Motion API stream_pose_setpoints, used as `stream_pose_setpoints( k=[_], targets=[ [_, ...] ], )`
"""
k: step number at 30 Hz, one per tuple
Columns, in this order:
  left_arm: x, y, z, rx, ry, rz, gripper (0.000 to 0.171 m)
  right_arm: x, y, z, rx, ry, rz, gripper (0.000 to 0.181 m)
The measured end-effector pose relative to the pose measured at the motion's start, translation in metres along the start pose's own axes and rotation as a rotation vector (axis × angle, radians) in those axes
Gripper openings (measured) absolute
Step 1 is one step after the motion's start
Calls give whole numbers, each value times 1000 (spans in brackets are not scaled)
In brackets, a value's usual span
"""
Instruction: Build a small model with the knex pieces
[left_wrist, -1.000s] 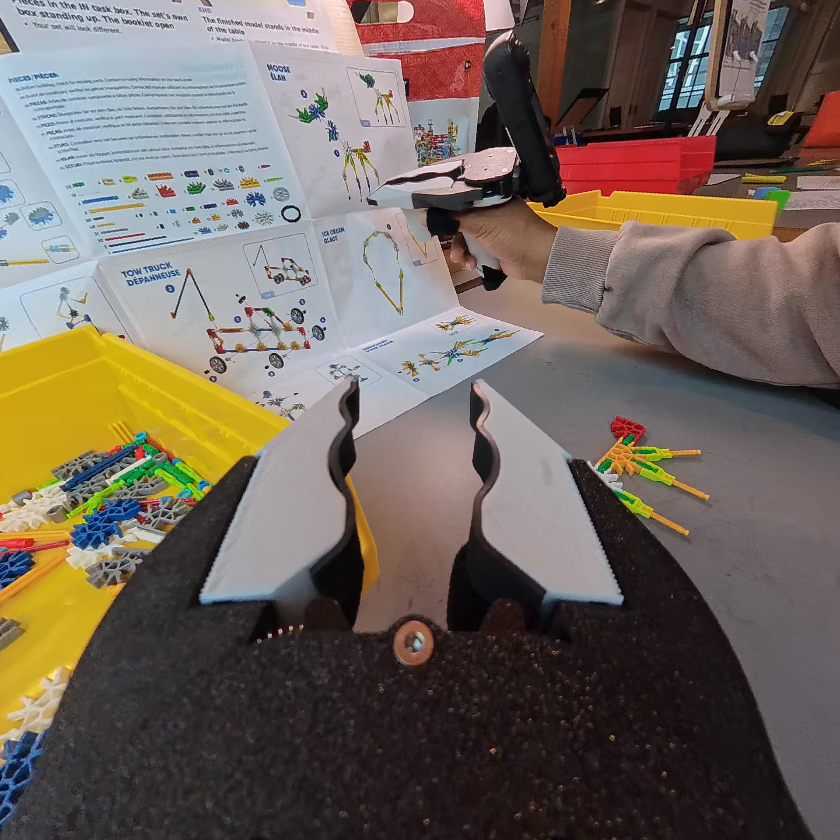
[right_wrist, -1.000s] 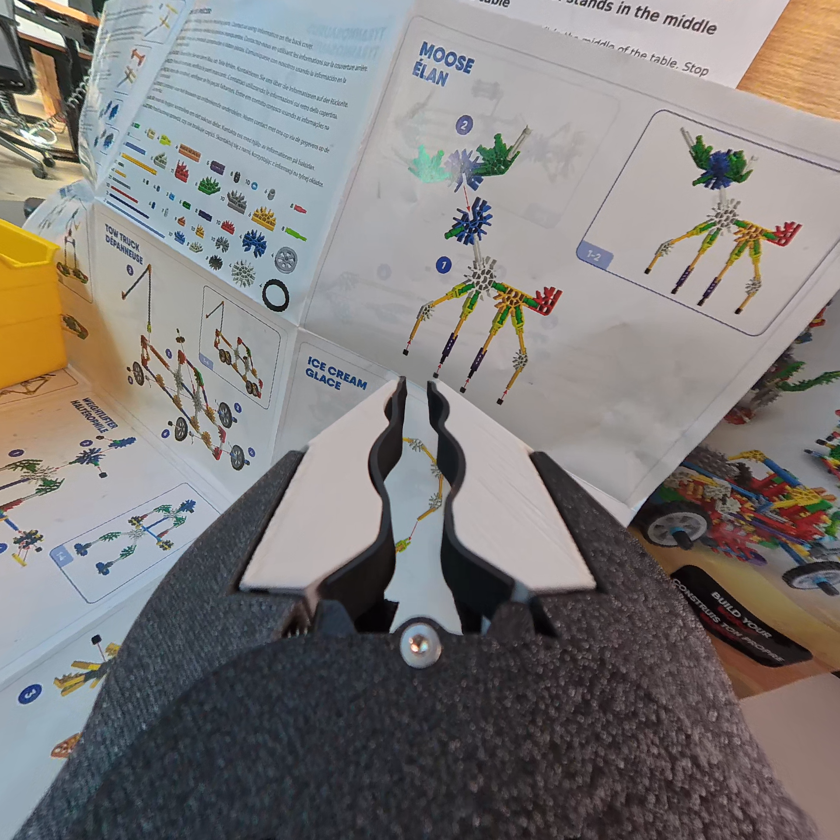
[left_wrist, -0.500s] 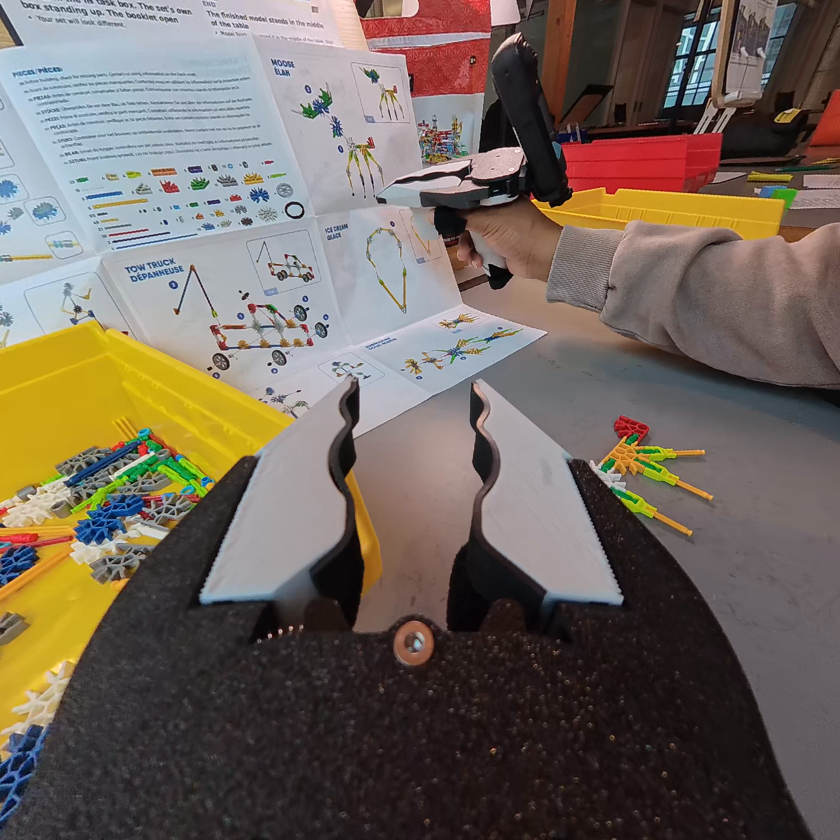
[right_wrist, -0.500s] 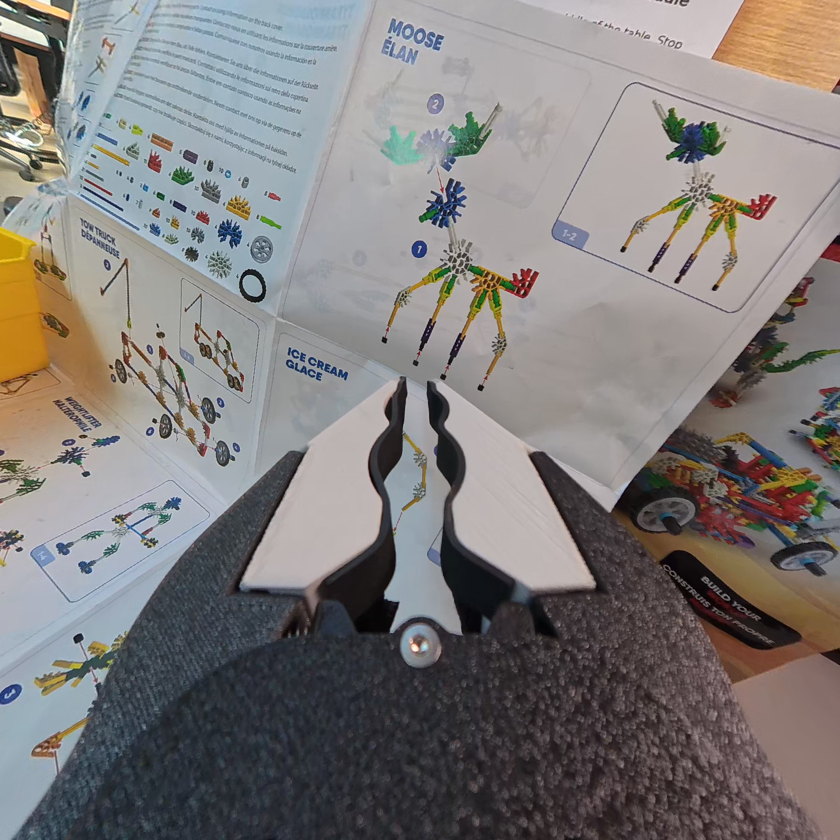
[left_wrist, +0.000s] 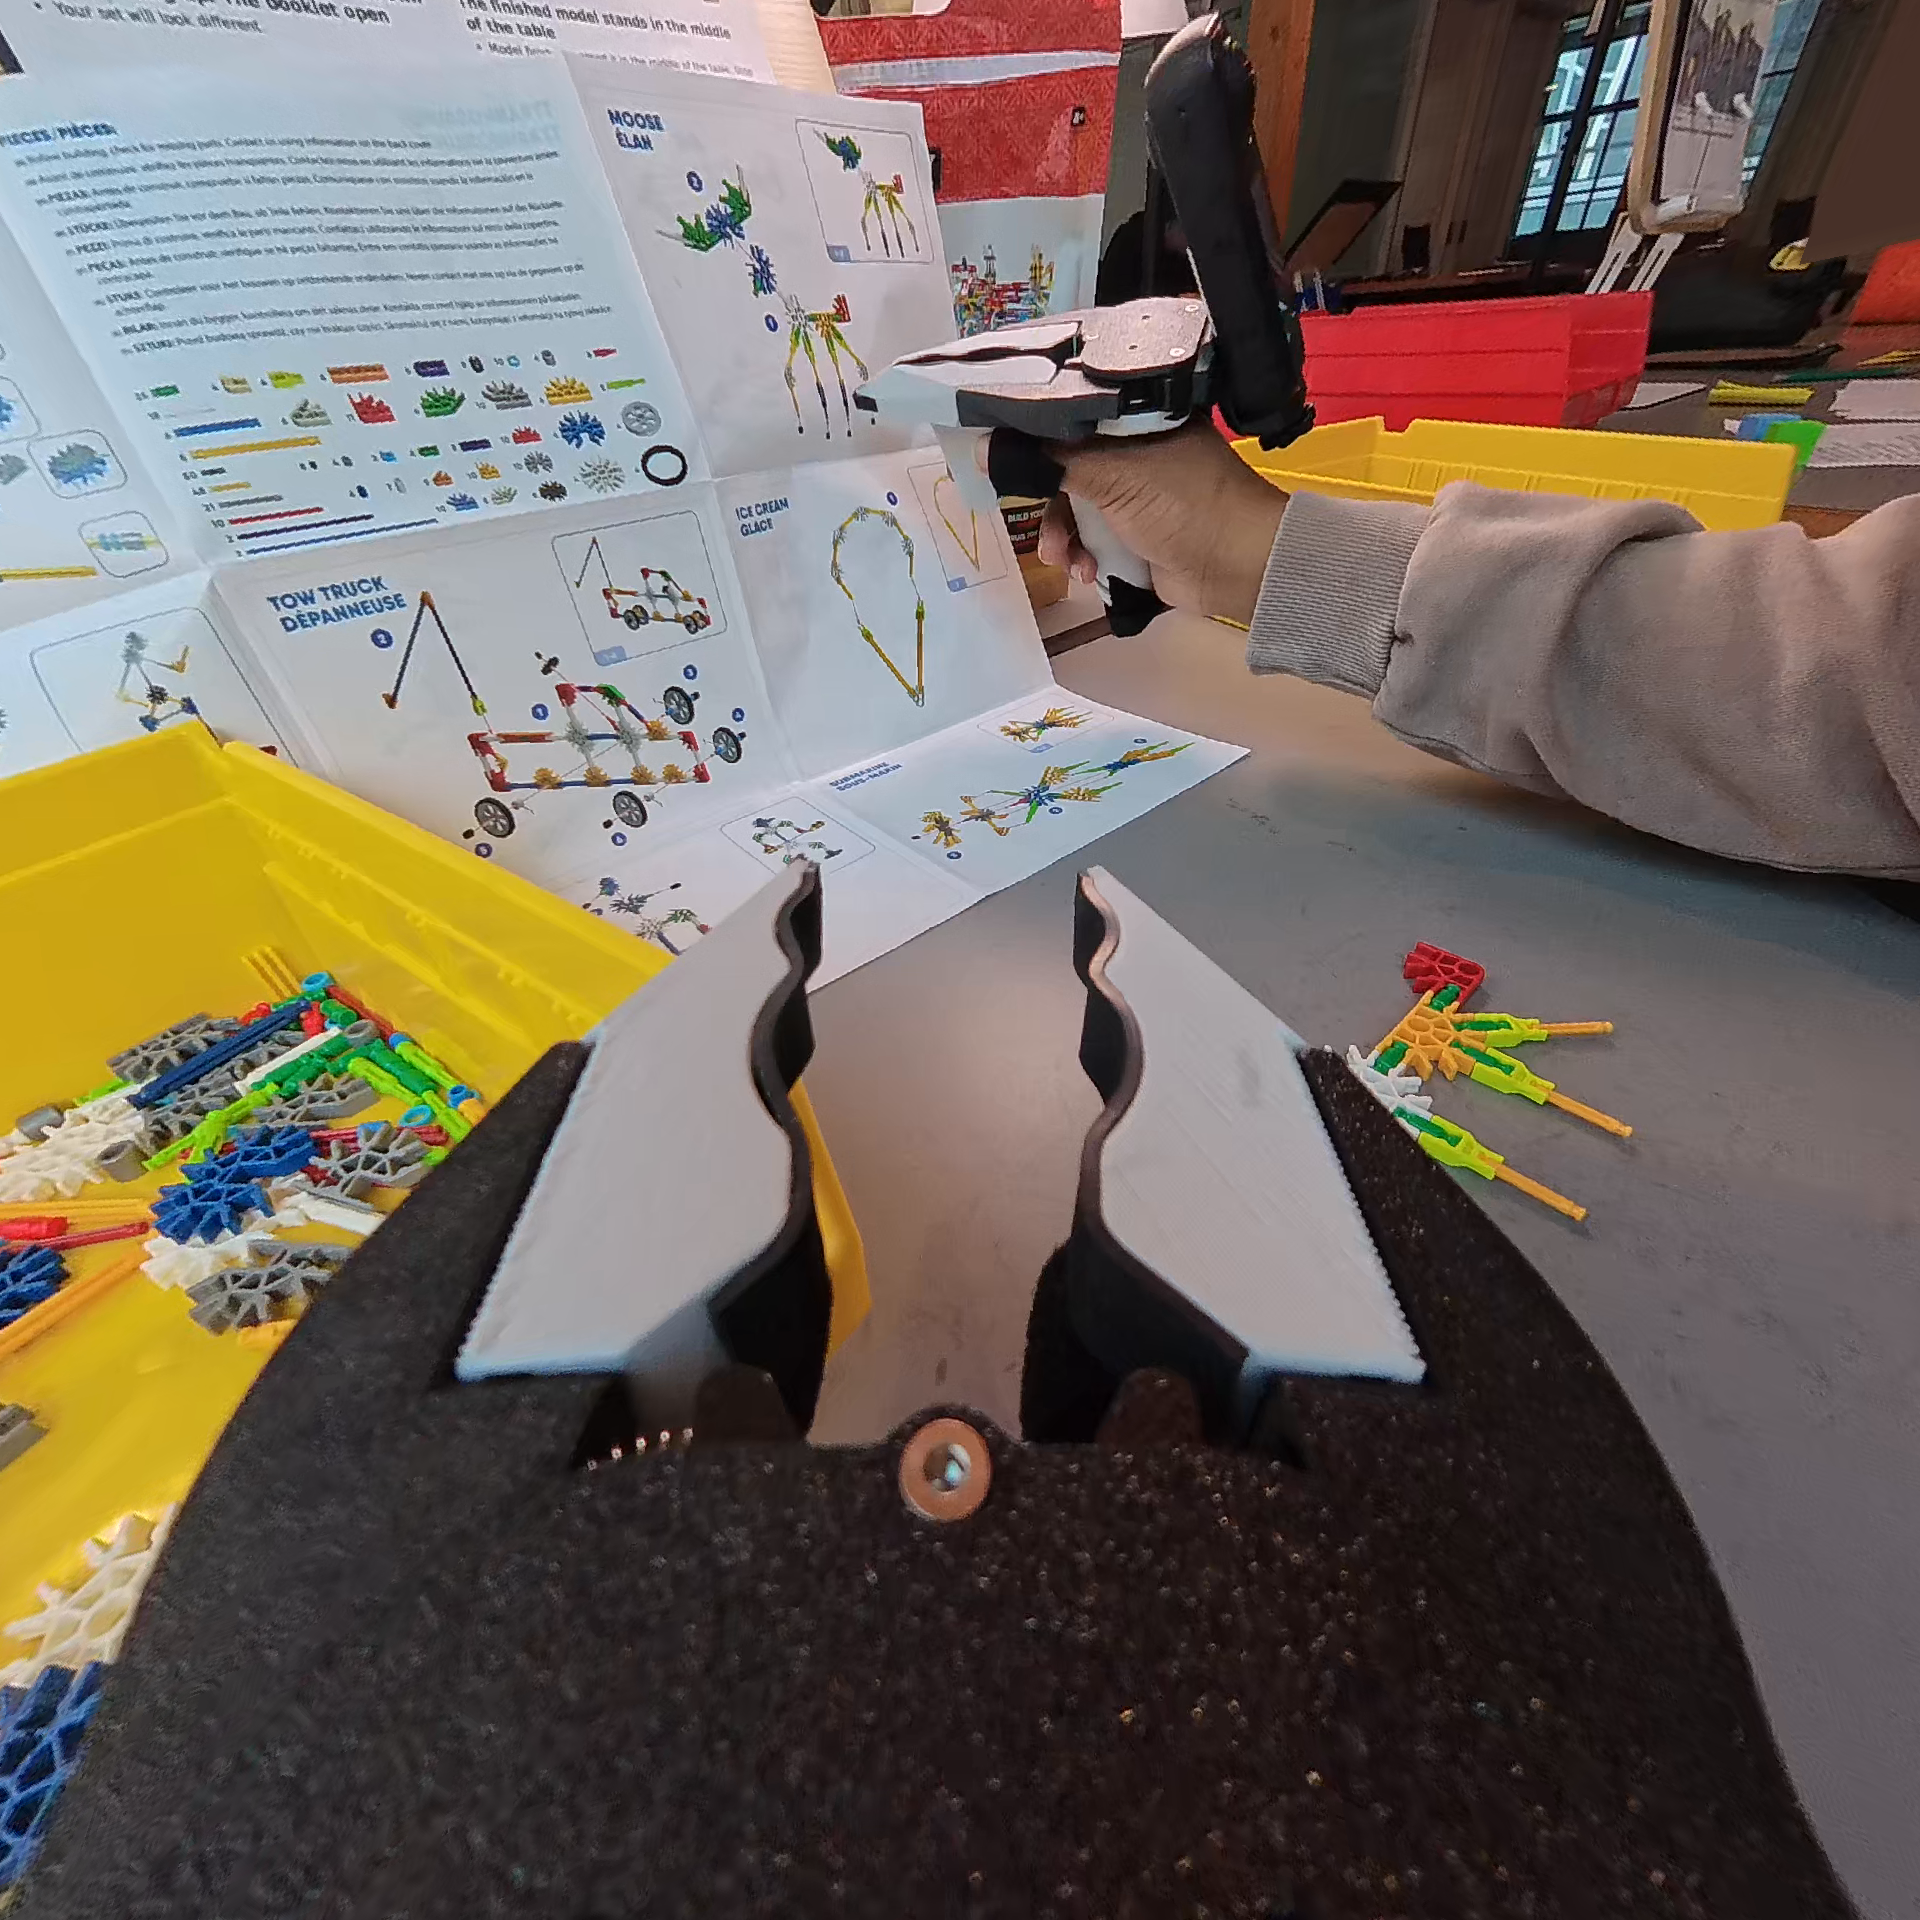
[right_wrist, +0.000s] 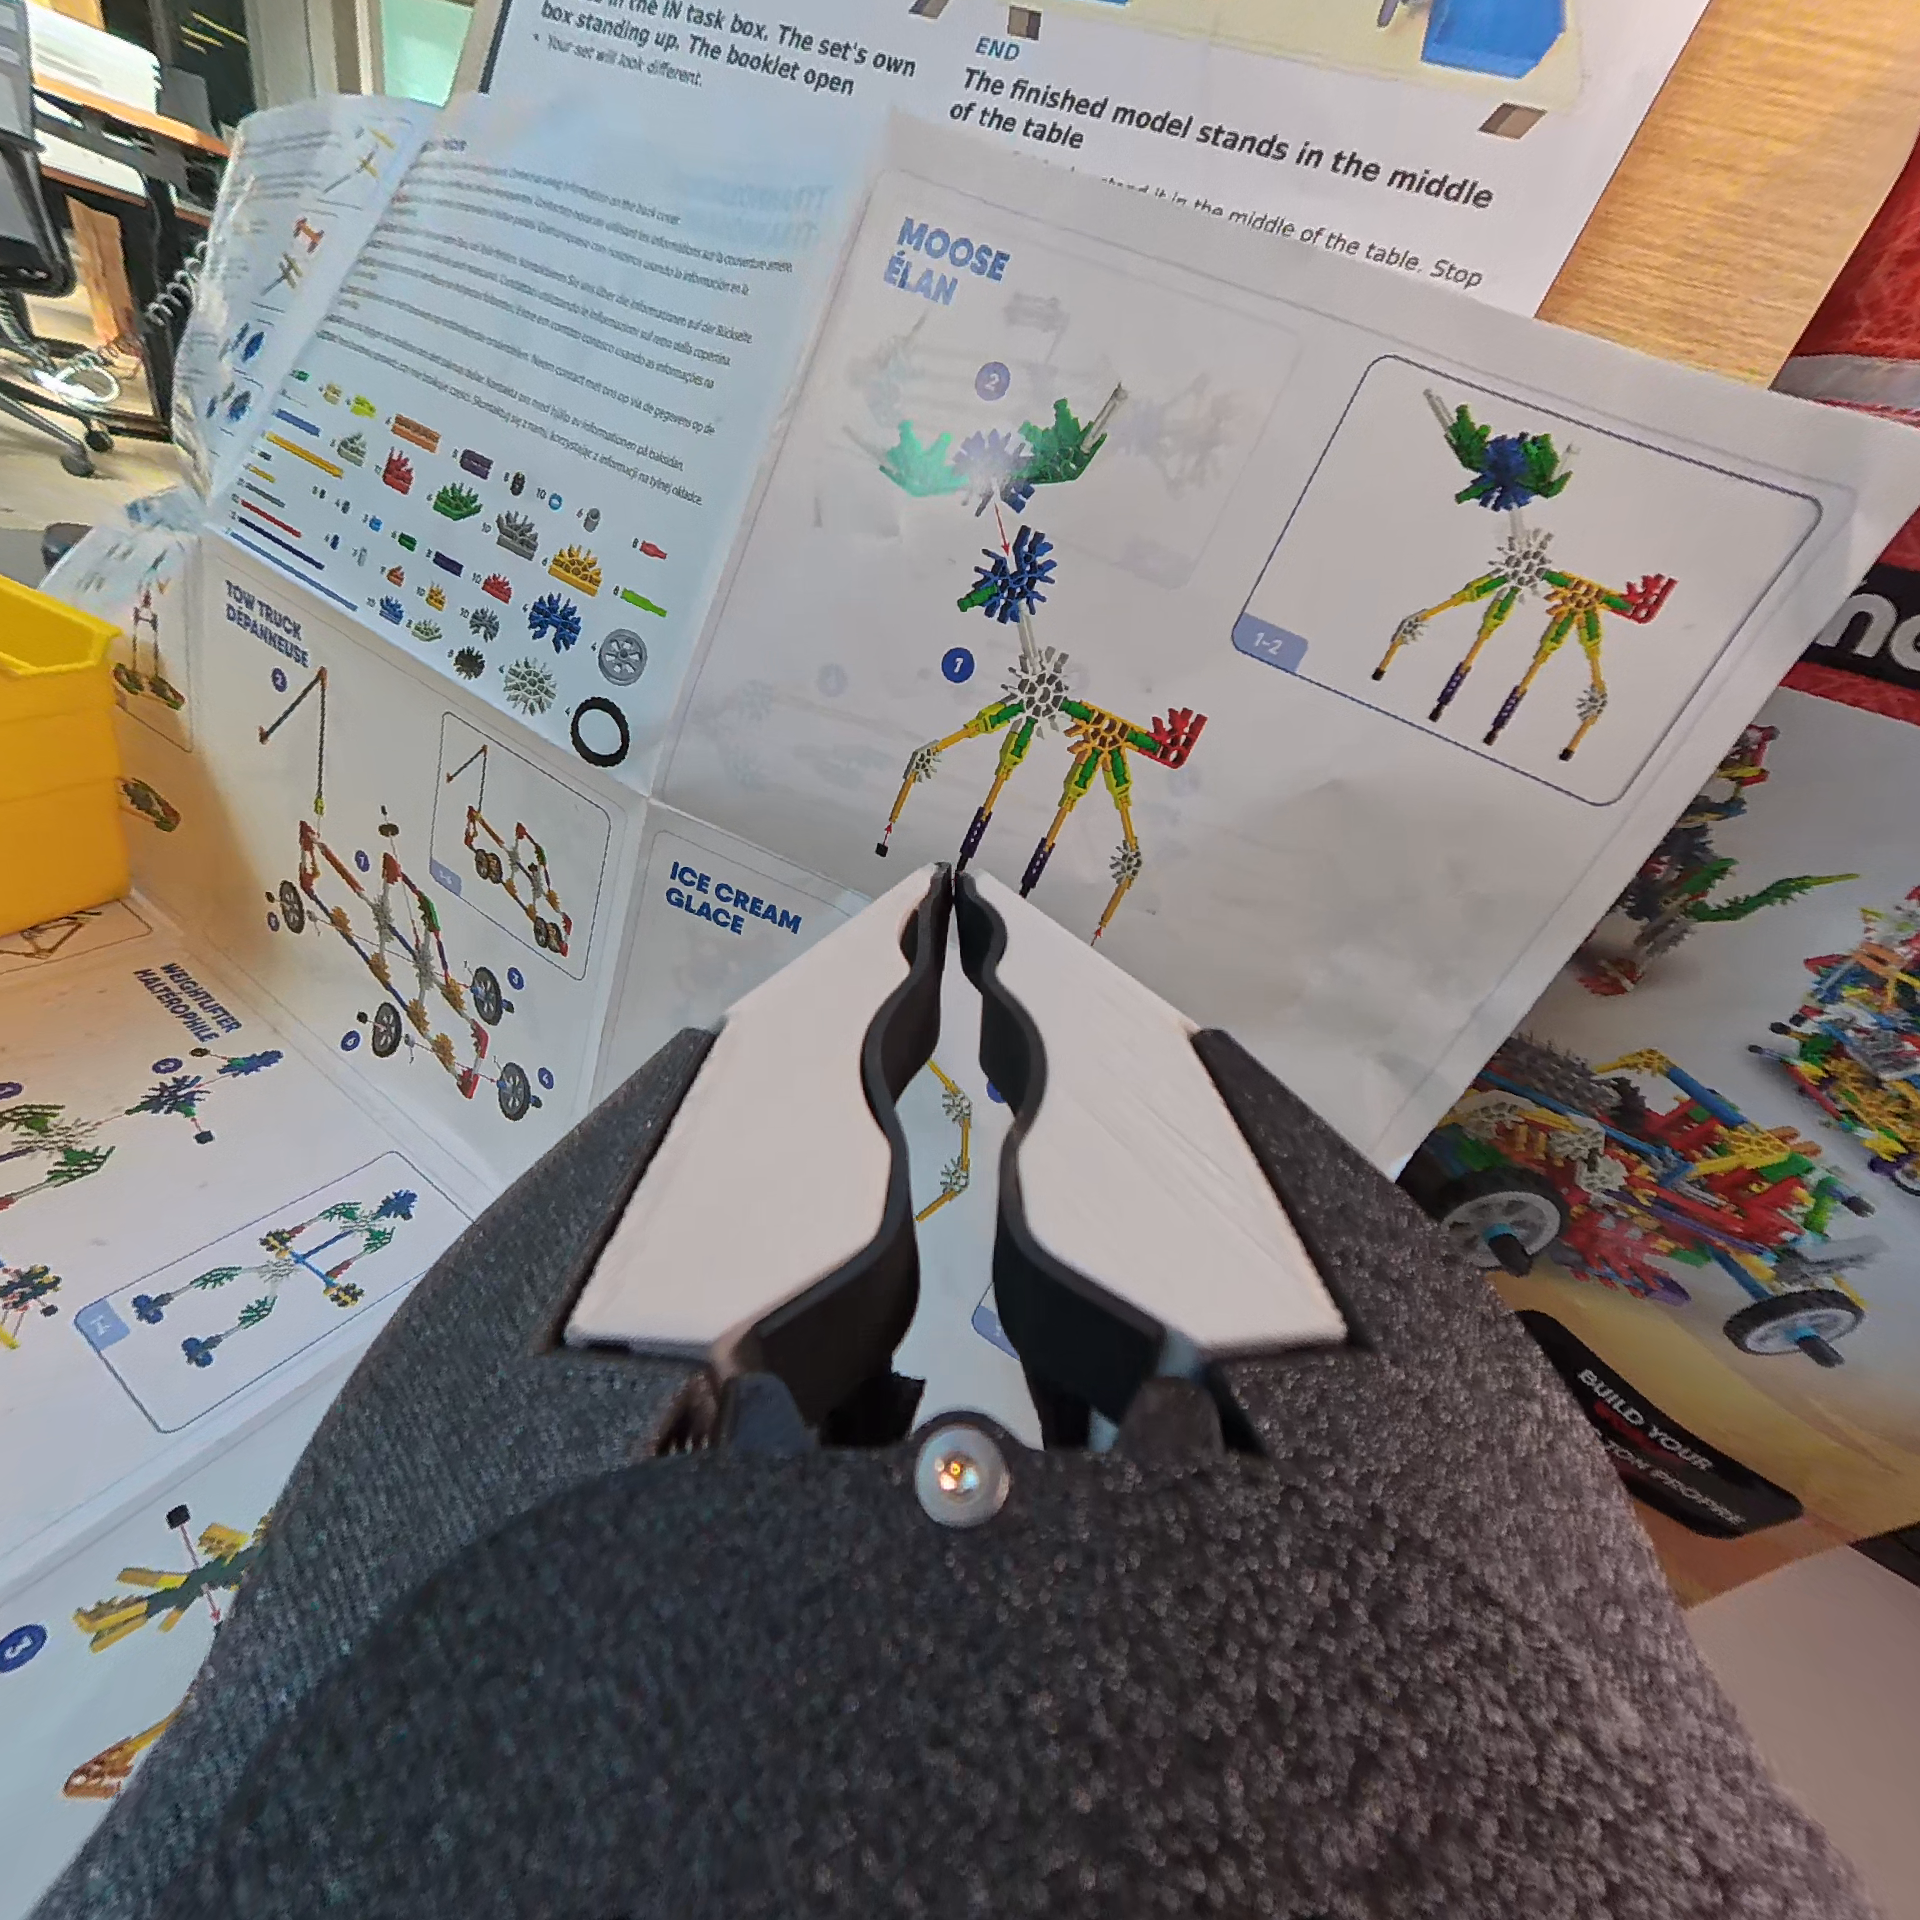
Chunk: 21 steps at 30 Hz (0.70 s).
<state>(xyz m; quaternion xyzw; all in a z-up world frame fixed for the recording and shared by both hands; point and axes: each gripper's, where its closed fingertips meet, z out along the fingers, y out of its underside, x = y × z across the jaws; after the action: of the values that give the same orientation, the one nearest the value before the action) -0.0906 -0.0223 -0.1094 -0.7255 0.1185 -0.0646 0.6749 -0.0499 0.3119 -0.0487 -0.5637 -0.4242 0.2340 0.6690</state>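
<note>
My left gripper (left_wrist: 945, 894) is open and empty, held low over the grey table beside a yellow bin (left_wrist: 343, 914) of loose rod-and-connector toy pieces (left_wrist: 249, 1122). A small partly built model (left_wrist: 1475, 1060) of orange, red, white and green pieces lies on the table to its right. My right gripper (right_wrist: 951, 878) is shut with nothing in it, its tips close to the propped white instruction sheet (right_wrist: 1143, 499), just under the printed animal figure. It also shows in the left wrist view (left_wrist: 868, 400), held by a hand in a beige sleeve.
The instruction sheet (left_wrist: 436, 416) stands against a board and folds onto the table. The toy's picture box (right_wrist: 1704, 1143) stands right of the sheet. More yellow bins (left_wrist: 1538, 468) and red bins (left_wrist: 1475, 353) stand at the back right. Across from one pair of fingers to the other is roughly 35 centimeters.
My right gripper has closed from a narrow gap to tips touching and shifted relative to the sheet, so the animal figure now sits just above its tips. My left gripper stays open and nearly still.
</note>
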Motion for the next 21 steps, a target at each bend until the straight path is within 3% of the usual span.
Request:
stream_pose_setpoints(
  k=[21],
  targets=[
    [-2,-1,-1,8,3,-19,48,-3,10,2,-22,-15,19,5]
  ],
)
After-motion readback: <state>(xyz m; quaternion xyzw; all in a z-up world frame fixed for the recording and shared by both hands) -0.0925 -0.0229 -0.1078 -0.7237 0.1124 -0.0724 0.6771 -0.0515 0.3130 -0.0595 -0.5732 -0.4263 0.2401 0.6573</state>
